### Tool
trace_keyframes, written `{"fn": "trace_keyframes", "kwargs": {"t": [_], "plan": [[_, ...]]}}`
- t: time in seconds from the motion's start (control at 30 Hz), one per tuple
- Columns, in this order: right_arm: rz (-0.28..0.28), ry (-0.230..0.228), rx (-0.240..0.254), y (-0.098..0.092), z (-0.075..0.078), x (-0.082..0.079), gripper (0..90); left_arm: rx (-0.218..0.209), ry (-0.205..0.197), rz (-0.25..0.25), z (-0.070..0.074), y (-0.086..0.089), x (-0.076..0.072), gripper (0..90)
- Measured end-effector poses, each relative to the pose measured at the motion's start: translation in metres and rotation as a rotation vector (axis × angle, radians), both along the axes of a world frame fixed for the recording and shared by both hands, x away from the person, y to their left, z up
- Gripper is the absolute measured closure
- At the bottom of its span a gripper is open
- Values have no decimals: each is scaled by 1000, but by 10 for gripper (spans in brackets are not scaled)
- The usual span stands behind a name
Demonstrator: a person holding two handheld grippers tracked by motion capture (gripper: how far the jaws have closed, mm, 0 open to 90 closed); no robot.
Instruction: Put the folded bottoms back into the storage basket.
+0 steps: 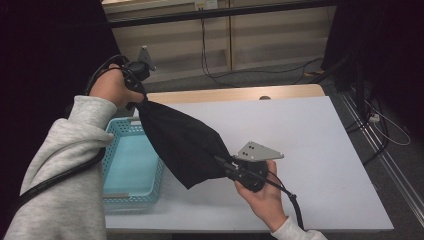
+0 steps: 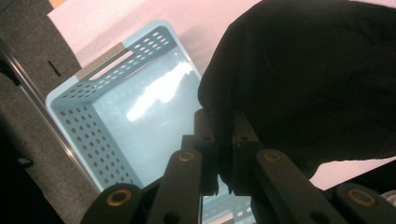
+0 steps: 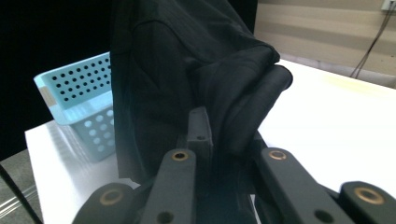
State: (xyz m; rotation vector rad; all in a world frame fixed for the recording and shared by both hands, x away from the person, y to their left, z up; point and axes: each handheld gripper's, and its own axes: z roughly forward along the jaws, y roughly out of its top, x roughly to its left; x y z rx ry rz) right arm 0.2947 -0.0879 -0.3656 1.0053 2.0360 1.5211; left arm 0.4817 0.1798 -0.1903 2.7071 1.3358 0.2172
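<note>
A folded black cloth [image 1: 182, 142] hangs stretched between my two grippers above the white table [image 1: 310, 135]. My left gripper [image 1: 136, 102], raised at the upper left, is shut on the cloth's top corner; its jaws pinch the black cloth [image 2: 303, 79] in the left gripper view. Lower down, near the table's middle, my right gripper [image 1: 226, 167] is shut on the cloth's other end, and folds of the black cloth [image 3: 196, 79] bunch over its jaws. The cloth's lower edge sags over the light blue basket [image 1: 127, 165].
The perforated light blue basket [image 2: 112, 121] stands empty at the table's left edge, below the cloth. A wooden strip [image 1: 235, 93] runs along the table's far edge. Cables [image 1: 380, 125] trail on the floor to the right.
</note>
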Motion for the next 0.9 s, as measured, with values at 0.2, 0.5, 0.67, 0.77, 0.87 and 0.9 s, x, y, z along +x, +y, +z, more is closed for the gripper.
{"fn": "trace_keyframes", "kwargs": {"t": [0.2,0.5,0.67,0.77,0.87,0.9], "plan": [[21,-25,7,10,6,1,809,5,-10,18,12,12,-2,847],[44,-53,20,28,13,3,809,14,-26,52,28,29,-5,847],[57,-66,34,39,18,4,809,43,-30,68,31,37,-6,846],[64,-63,36,43,17,5,809,52,-35,68,34,39,-7,847],[83,-62,37,53,18,6,808,52,-37,84,37,49,-7,847],[86,-65,37,54,18,6,808,53,-38,89,37,52,-8,847]]}}
